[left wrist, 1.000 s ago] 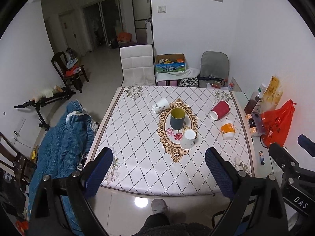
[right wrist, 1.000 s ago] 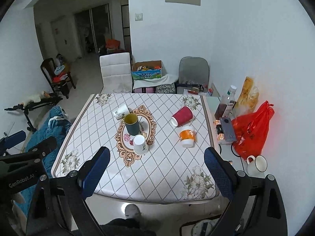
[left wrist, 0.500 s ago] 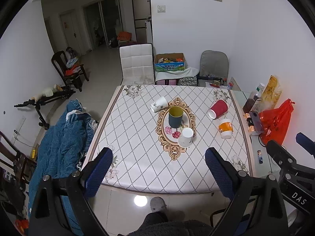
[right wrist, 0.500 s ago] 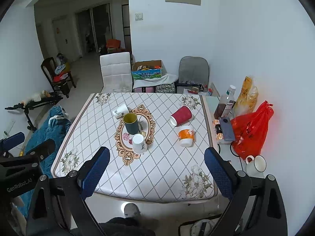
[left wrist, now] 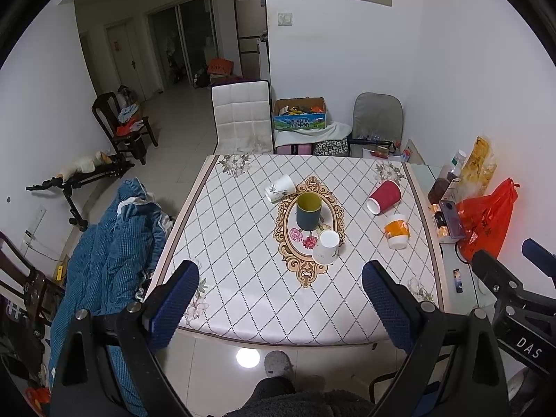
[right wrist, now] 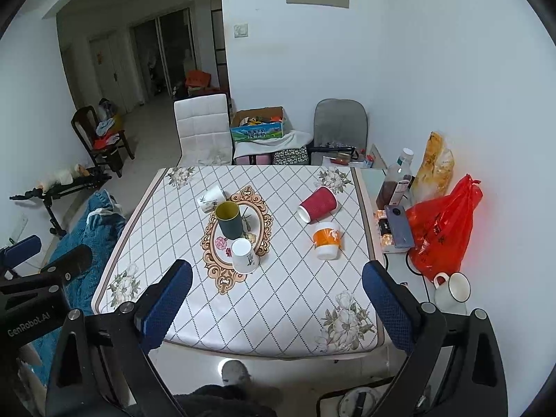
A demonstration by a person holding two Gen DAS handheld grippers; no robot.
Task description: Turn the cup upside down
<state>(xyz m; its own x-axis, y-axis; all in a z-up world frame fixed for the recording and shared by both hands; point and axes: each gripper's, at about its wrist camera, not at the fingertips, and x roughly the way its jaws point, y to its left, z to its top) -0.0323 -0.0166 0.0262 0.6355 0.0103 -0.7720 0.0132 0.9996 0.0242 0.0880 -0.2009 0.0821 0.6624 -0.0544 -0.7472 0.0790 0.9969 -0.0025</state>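
Note:
Several cups are on the patterned table (left wrist: 243, 299). A dark green cup with a yellow inside (left wrist: 308, 211) (right wrist: 228, 220) stands upright on the gold oval mat. A white cup (left wrist: 326, 246) (right wrist: 244, 255) stands upside down in front of it. A white floral cup (left wrist: 279, 188) (right wrist: 210, 198) and a red ribbed cup (left wrist: 384, 197) (right wrist: 318, 204) lie on their sides. An orange-and-white cup (left wrist: 397, 230) (right wrist: 326, 239) stands upside down at the right. My left gripper (left wrist: 279, 299) and right gripper (right wrist: 278, 299) are both open and empty, held high before the table's near edge.
A side ledge on the right holds a red plastic bag (right wrist: 439, 232), bottles (right wrist: 396, 180), a phone (right wrist: 401, 226) and a white mug (right wrist: 451, 290). Two chairs (left wrist: 241, 118) and a box stand behind the table. A blue blanket (left wrist: 107, 243) lies at the left.
Both grippers have pulled back and up slightly, so the table looks a little smaller and farther. The cups have not moved.

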